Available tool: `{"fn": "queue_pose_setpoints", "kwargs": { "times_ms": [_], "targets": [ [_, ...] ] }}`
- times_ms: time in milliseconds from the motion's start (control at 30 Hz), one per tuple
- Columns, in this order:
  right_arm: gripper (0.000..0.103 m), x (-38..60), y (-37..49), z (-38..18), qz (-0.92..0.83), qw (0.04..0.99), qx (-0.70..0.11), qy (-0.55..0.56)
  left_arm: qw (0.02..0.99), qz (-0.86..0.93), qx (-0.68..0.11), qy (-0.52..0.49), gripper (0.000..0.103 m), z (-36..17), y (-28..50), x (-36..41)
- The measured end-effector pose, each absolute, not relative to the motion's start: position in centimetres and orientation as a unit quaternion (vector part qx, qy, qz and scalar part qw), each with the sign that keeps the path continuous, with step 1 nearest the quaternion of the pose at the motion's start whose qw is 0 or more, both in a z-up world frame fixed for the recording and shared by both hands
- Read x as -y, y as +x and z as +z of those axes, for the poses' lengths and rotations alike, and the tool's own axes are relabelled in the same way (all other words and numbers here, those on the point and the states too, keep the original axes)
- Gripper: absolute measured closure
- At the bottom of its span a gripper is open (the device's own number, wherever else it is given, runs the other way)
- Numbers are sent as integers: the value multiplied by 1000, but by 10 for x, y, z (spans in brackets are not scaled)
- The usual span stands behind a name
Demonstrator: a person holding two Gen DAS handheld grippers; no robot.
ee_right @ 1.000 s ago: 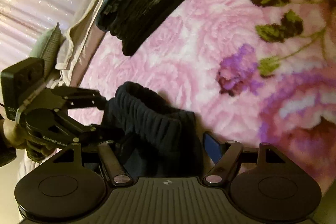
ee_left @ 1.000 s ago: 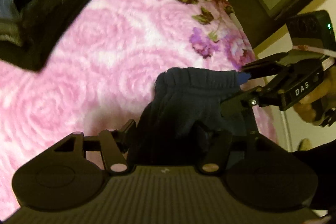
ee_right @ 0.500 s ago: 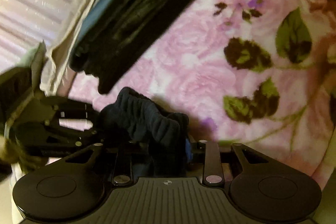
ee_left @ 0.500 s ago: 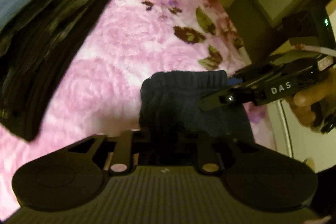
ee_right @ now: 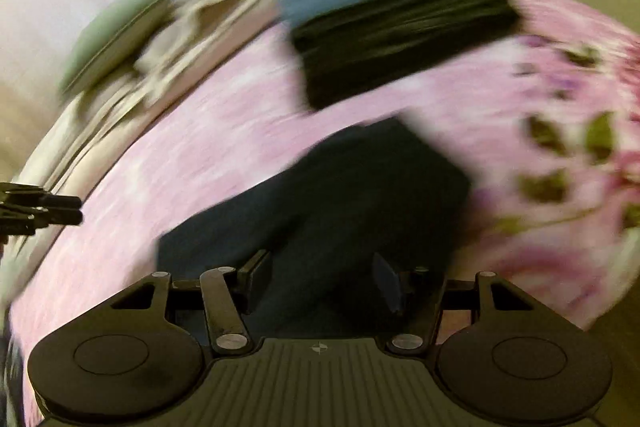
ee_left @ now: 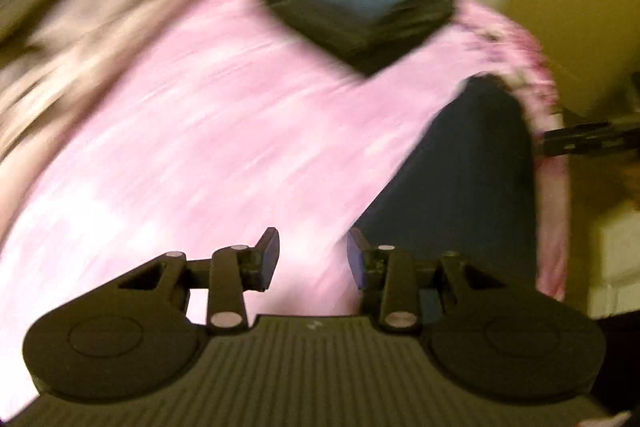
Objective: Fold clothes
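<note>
A dark navy knit garment (ee_right: 340,187) lies flat on the pink floral blanket (ee_right: 200,131). It also shows in the left wrist view (ee_left: 472,171), to the right of my left gripper (ee_left: 314,259), which is open and empty over the blanket (ee_left: 200,131). My right gripper (ee_right: 320,279) is open and empty just above the garment's near edge. The other gripper's tips show at the left edge of the right view (ee_right: 40,211) and the right edge of the left view (ee_left: 588,143). Both views are motion-blurred.
A stack of folded dark clothes with a blue top (ee_right: 396,27) sits farther back on the blanket, also in the left wrist view (ee_left: 360,7). Beige bedding (ee_right: 224,11) and a green pillow (ee_right: 116,35) lie at the bed's far left. A yellow wall stands behind.
Both grippers were shut on the navy garment, holding it bunched up. Now both are open and pulled back, and the garment lies flat on the blanket.
</note>
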State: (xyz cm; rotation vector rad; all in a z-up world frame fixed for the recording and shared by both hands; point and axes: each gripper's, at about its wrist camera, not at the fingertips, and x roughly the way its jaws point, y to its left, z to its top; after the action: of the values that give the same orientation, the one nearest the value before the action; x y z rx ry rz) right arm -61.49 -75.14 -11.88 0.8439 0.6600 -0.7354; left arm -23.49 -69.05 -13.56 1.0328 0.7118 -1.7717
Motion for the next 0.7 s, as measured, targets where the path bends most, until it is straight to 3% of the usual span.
{"fn": "queue_pose_setpoints", "kwargs": {
  "times_ms": [133,300,500,700],
  "targets": [
    [43,670,-539,-120,-268,825,-333,368,567,-628,-323,424,66,-136,-111,557],
    [43,534,-436,-126,-175,848,-371,336,618,-553,-386,405,65,-159,-1,388],
    [43,370,-313,-134,-21,860,-443,253,625,-527,-442,369,62,-190,53,237],
    [43,225,-245,-147,163,862,-479,31,649,-499,-476,321,61,-210,65,151]
  ]
}}
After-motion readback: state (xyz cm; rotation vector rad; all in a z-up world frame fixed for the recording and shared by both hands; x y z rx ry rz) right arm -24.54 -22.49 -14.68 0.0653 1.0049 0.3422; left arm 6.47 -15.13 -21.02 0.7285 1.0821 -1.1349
